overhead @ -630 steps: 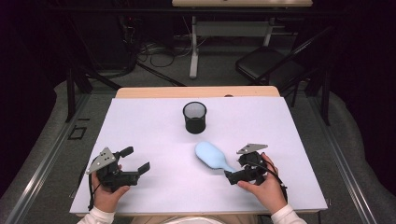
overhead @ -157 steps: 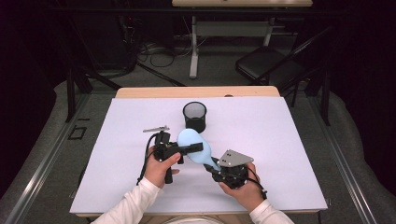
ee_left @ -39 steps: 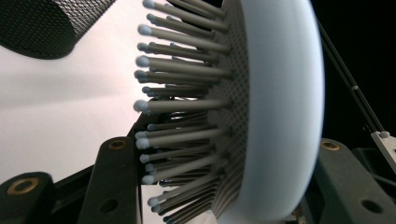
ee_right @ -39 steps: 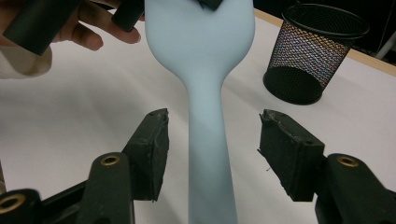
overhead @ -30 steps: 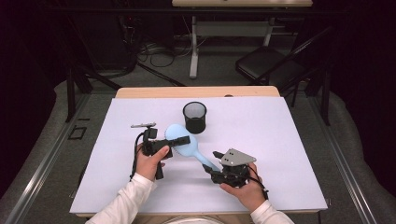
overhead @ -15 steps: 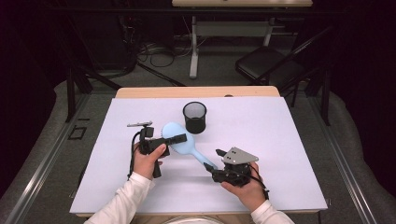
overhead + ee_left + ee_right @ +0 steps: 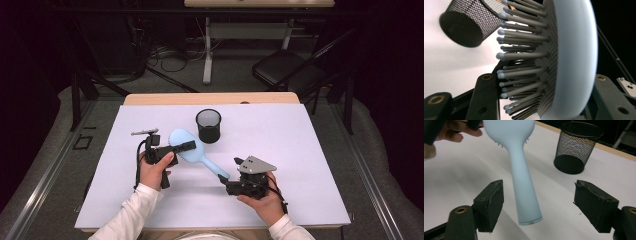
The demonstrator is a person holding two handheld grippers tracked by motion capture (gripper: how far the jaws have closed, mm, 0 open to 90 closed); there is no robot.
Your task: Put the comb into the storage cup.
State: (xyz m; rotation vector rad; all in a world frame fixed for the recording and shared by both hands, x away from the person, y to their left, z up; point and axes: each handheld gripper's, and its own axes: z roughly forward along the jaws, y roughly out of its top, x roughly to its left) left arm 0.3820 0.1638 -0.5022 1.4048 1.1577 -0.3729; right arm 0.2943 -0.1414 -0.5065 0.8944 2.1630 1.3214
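your right gripper [image 7: 223, 181], nearest you, has just been opening; its jaws stand wide, with the light blue hairbrush [image 7: 192, 150] handle end between them, untouched. farther off to the left, your left gripper [image 7: 185, 146] is clamped on the brush head, bristles sideways, above the white table [image 7: 300, 150]. beyond it stands the black mesh pen cup [image 7: 208, 125].

Left gripper view: hairbrush [image 7: 574, 57] head cut off at top and bottom edges, handle out of frame; mesh cup [image 7: 466, 25] clipped at top. Right gripper view: brush head cropped at top; mesh cup rim cut at top edge.
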